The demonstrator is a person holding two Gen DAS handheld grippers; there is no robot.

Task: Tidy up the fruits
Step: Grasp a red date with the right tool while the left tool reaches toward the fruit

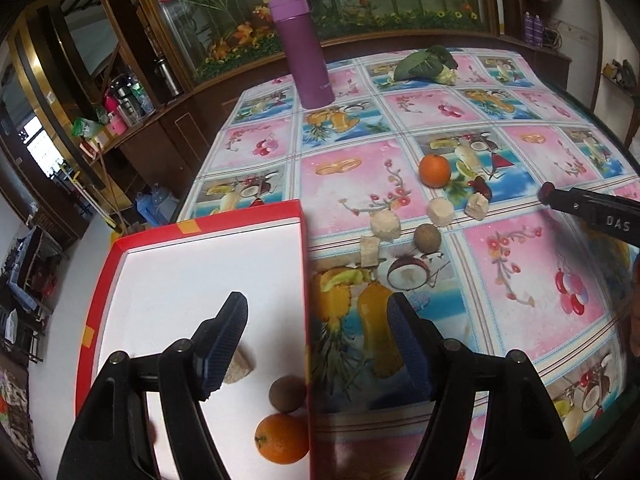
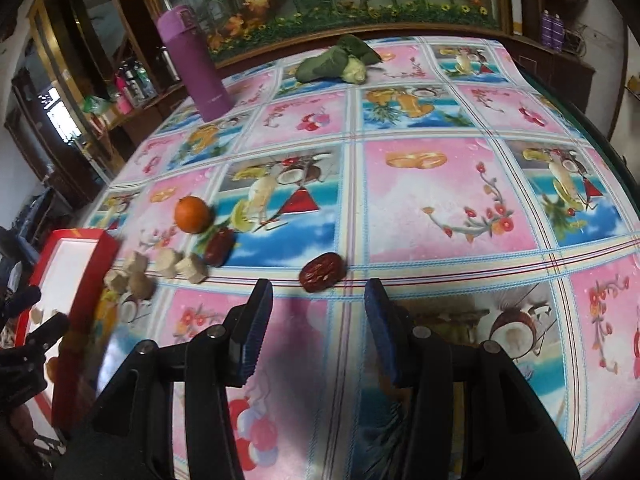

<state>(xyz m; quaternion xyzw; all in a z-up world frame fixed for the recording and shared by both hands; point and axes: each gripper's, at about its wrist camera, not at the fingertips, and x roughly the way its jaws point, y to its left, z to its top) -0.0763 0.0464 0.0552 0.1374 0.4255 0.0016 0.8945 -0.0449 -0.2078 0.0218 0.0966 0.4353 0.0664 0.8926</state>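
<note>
Both claws released: left claw (image 1: 316,344) empty over red box (image 1: 96,300) rim; right claw (image 2: 318,320) empty, red date (image 2: 322,272) just ahead on bench (image 2: 440,208).

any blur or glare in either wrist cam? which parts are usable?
Left wrist view: sharp in the centre, orange and red box crisp; strong fisheye bend at the table edges. Right wrist view: red date between the open fingers is clear, but the left edge smears, blurring the box and pale chunks; a soft sheen on the tablecloth near the gripper.
</note>
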